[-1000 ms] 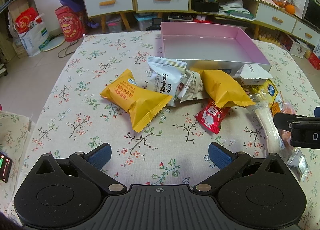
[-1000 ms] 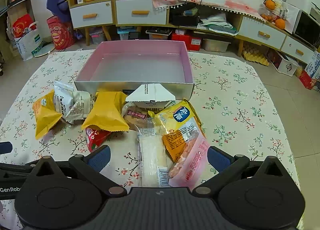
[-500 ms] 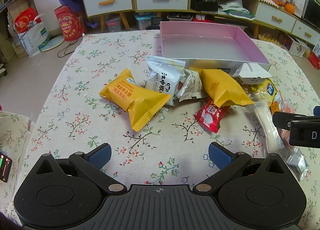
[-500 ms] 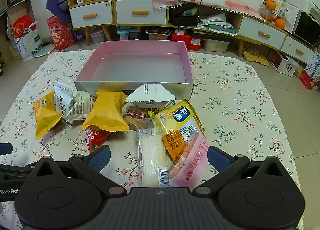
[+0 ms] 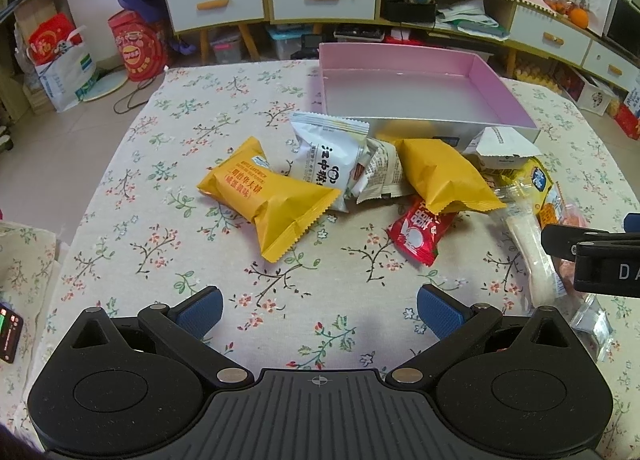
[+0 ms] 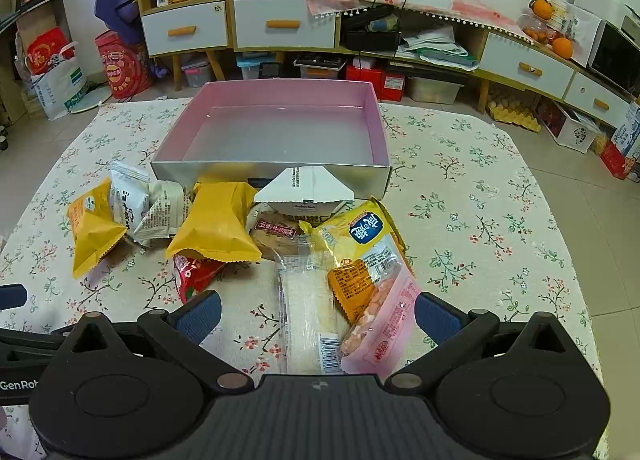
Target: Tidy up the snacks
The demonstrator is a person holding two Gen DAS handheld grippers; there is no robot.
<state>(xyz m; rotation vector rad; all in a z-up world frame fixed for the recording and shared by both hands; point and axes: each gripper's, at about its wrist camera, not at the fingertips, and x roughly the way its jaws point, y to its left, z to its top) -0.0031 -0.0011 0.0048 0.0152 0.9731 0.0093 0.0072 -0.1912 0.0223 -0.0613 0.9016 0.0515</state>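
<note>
On the floral tablecloth, left view, snack packets are found loose before the pink box, which holds nothing; the left gripper is held apart, unloaded. Right view: the right gripper is spread over a clear-wrapped bar, nothing clamped. Sorting is judged unstarted.

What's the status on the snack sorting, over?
Left gripper open, right gripper open, both empty. Pink box holds nothing. Snack pile on tablecloth against its front wall.
</note>
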